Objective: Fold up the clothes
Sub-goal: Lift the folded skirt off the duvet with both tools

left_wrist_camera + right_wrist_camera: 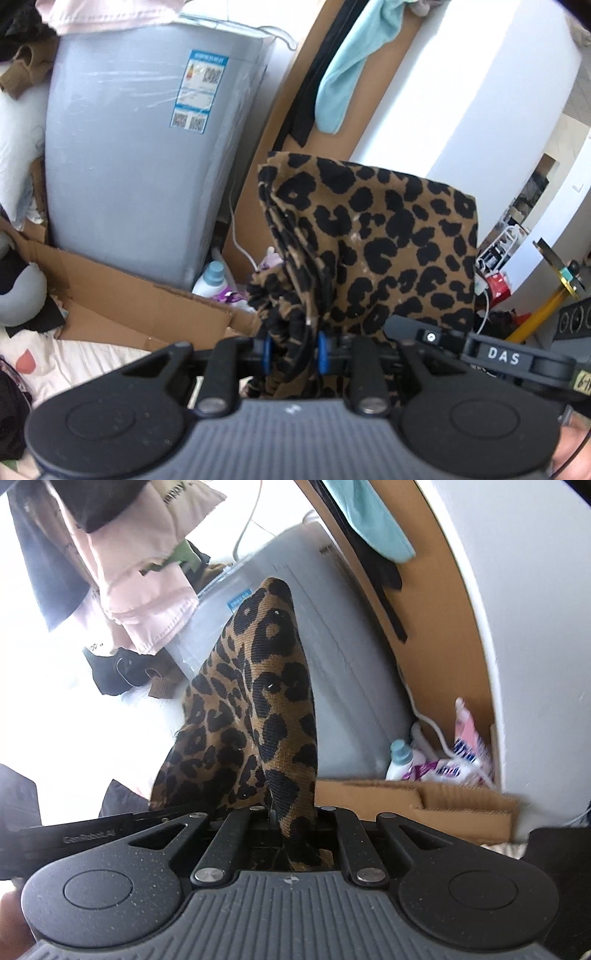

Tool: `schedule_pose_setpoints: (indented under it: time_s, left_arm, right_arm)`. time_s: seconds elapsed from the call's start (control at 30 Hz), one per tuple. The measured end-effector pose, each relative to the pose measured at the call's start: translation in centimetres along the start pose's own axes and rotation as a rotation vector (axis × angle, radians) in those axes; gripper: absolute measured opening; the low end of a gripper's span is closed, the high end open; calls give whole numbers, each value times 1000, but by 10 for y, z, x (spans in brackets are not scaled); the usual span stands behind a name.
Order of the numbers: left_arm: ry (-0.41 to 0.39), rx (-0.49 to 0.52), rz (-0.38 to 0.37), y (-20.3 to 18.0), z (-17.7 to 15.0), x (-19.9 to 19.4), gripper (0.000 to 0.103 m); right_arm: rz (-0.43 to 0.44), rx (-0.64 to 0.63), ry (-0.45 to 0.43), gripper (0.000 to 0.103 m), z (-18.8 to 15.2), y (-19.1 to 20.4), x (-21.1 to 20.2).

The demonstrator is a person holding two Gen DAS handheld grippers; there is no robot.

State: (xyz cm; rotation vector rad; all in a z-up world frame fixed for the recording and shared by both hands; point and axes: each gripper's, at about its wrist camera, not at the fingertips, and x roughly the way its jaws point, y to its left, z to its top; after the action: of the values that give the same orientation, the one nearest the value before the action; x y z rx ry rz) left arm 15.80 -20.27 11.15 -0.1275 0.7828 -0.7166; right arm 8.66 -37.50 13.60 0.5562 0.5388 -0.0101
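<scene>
A leopard-print garment (pixel 373 240), brown with black spots, is held up in the air between both grippers. My left gripper (pixel 294 352) is shut on a bunched edge of it, and the cloth rises in folds above the fingers. My right gripper (pixel 295 823) is shut on another part of the same leopard-print garment (pixel 258 701), which stands up in a peak above it. The right gripper's body (pixel 509 360) shows at the right edge of the left wrist view, close beside the left one.
A grey washing machine (pixel 147 155) stands straight ahead, with pink and dark clothes (pixel 140 583) piled on top. Flattened cardboard (pixel 140 302) lies at its foot beside detergent bottles (pixel 400 757). A teal cloth (pixel 351 66) hangs on a brown door. A patterned bedsheet (pixel 74 362) lies below left.
</scene>
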Motion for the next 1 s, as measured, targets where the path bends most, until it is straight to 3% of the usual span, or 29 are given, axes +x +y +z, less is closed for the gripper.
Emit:
schedule_pose_setpoints:
  time_s: [0.33,0.8,1.0]
  left_arm:
    - [-18,45,-42,-38,-17,-4,24]
    - [34,69,-217,-55,-49,95,24]
    - [75,89,-271,-61,-88,120,24]
  right_arm:
    - [6,-4,-57,5,-5,-13,-54]
    - [-97,26,-107,5,-44,-84,-91]
    - [-162,36,-100,5,-58,-119,-93]
